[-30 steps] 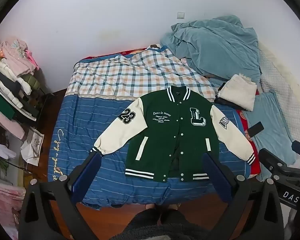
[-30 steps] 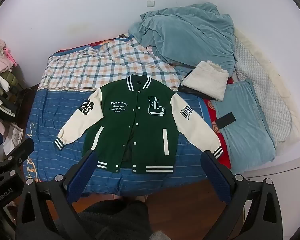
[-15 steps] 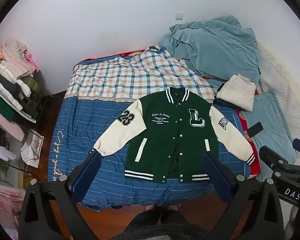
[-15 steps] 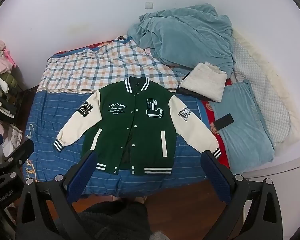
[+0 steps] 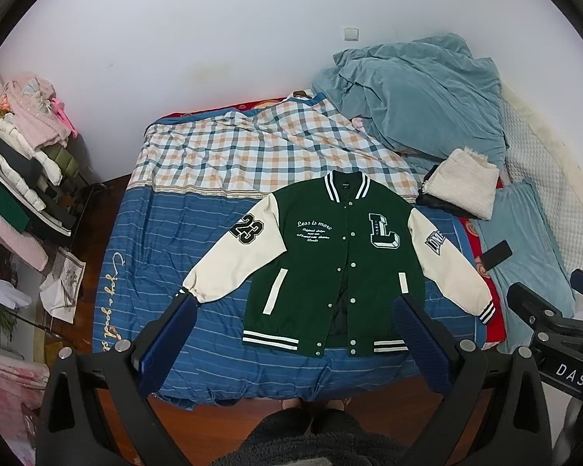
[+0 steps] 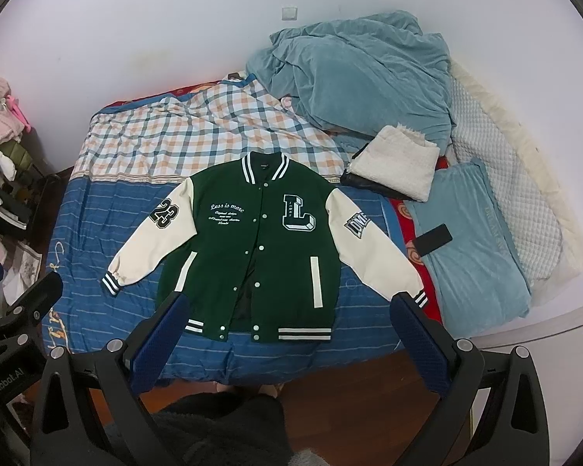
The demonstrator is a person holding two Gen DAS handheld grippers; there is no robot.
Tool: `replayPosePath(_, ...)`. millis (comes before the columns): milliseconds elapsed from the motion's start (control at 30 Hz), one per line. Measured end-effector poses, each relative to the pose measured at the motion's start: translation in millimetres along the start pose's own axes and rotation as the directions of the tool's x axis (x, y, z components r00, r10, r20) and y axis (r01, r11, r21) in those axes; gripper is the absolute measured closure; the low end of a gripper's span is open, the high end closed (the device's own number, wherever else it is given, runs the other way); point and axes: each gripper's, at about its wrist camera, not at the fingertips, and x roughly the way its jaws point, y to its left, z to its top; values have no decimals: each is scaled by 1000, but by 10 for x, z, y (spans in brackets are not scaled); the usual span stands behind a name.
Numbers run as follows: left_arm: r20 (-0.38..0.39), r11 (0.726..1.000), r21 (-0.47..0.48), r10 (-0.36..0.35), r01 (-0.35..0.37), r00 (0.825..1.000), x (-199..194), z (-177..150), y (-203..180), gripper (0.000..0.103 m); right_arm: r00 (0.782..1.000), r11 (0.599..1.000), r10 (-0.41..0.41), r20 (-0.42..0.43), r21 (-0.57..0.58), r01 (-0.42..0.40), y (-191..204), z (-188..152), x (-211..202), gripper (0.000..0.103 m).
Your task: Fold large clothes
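1. Two grippers, left gripper [image 5: 293, 322] and right gripper [image 6: 287, 320], hang released above the bed [image 5: 167, 272], grasping nothing
2. Green varsity jacket [image 5: 330, 268] lies flat, sleeves spread: folding not yet begun
3. Next move likely calls for pinching a sleeve cuff [image 6: 110, 281] inward

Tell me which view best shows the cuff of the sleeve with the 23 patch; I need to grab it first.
The right wrist view: the striped cuff lies fully in sight on the bed. In the left wrist view, the left gripper finger covers most of that cuff.
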Motion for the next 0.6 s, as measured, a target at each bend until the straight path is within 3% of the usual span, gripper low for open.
replayPosePath(600, 2, 1000, -5, -7, 7, 1000, -10, -2, 19, 0, 1000, 1000, -10, 11, -6, 10, -29, 79, -36, 0)
